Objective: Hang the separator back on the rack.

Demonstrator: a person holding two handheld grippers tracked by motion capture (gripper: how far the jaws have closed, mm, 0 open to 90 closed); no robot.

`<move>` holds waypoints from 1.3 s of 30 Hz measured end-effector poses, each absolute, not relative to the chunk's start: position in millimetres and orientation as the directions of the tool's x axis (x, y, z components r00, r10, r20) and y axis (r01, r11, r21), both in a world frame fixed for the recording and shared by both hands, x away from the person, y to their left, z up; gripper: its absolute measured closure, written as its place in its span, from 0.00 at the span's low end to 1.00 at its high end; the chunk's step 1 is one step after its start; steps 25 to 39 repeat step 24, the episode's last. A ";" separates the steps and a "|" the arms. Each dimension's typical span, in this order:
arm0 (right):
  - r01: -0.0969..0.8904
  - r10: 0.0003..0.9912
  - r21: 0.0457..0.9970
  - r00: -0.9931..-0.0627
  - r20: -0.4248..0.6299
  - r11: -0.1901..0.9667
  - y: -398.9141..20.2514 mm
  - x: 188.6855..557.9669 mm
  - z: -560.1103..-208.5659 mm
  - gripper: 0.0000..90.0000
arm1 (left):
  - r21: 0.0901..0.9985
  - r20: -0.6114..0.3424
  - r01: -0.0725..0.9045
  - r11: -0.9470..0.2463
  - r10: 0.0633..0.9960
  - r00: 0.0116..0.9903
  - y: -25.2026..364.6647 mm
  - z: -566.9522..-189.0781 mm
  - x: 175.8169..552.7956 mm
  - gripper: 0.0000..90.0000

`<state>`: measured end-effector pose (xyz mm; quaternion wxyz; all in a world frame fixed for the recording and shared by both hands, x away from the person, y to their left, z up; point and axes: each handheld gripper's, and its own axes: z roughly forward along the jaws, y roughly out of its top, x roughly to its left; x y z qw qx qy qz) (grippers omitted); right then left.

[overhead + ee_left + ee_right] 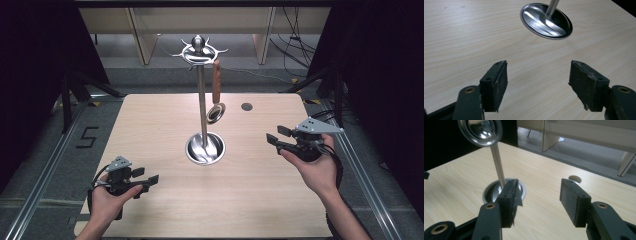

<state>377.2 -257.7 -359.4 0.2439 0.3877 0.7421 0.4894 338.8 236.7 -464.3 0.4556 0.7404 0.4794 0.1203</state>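
- At the left of the high view we see our left gripper [148, 181] low over the near left part of the table [150, 115], held in the left hand [107, 200]. Its fingers [496, 82] stand wide apart with only bare wood between them.
- In the middle we find the metal stand [202, 95]: a round dish-like base [546, 21] on the table, an upright pole, and a ring of hooks at the top.
- From one hook on the stand's right side hangs the ladle [216, 95], wooden handle up, its shiny bowl [480, 131] down beside the pole and well above the base.
- At the right, our right gripper [277, 137] is held above the table's right side in the right hand [315, 167], pointing toward the stand. Its fingers [574, 201] are spread wide with nothing between them, well apart from the ladle.
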 end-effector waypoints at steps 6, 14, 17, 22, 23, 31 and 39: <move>0.384 0.829 0.899 -0.557 0.044 0.210 -271.7 372.8 -381.8 0.55 | 0.786 -0.252 0.604 -0.133 0.822 0.510 236.6 -464.6 338.7 0.33; 0.482 0.854 0.853 -0.512 0.087 0.201 -289.0 366.7 -418.7 0.55 | 0.787 -0.255 0.603 -0.130 0.821 0.511 236.8 -465.3 339.2 0.33; 0.492 0.862 0.844 -0.502 0.073 0.216 -294.3 365.1 -430.2 0.55 | 0.784 -0.248 0.605 -0.139 0.823 0.511 237.7 -464.5 339.1 0.33; 0.510 0.863 0.834 -0.498 0.087 0.210 -296.5 366.0 -440.1 0.55 | 0.782 -0.251 0.607 -0.143 0.819 0.516 236.5 -466.3 339.8 0.33; 0.501 0.863 0.840 -0.498 0.082 0.209 -296.0 366.2 -440.8 0.55 | 0.781 -0.252 0.607 -0.144 0.817 0.518 236.2 -466.4 339.9 0.33; 0.506 0.864 0.837 -0.496 0.085 0.208 -296.1 366.0 -439.8 0.55 | 0.781 -0.252 0.607 -0.147 0.815 0.522 236.2 -466.4 340.1 0.33; 0.506 0.864 0.837 -0.496 0.085 0.208 -296.1 366.0 -439.8 0.55 | 0.781 -0.252 0.607 -0.147 0.815 0.522 236.2 -466.4 340.1 0.33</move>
